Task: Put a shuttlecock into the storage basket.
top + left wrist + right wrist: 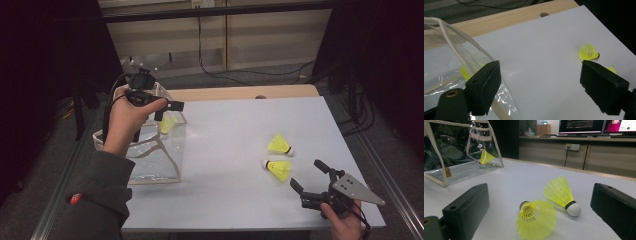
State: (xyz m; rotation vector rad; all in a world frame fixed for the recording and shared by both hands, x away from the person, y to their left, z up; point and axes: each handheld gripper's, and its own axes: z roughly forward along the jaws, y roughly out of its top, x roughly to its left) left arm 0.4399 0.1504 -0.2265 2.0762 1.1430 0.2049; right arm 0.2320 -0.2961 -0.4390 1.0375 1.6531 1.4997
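Observation:
Two yellow shuttlecocks lie on the white table (pixel 240 200) at the right, one (pixel 279 145) behind the other (pixel 278 169). A third shuttlecock (pixel 167 124) sits inside a clear bag (pixel 150 155) with beige trim at the left. My left gripper (pixel 169 111) hovers over the bag's right rim, open and with nothing in it. In the left gripper view its jaws frame bare table, with the bag (pixel 449 50) to the left and a shuttlecock (pixel 587 52) far right. My right gripper (pixel 307 175) rests open near the front right, and both shuttlecocks (pixel 536 220) (pixel 560 192) lie just ahead of its jaws.
A wooden strip (pixel 225 93) with a hole runs along the table's far edge. Cables lie on the floor beyond it. Dark curtains flank both sides. The bag stands at the table's left edge. Monitors (pixel 581 126) on a desk are in the right gripper view.

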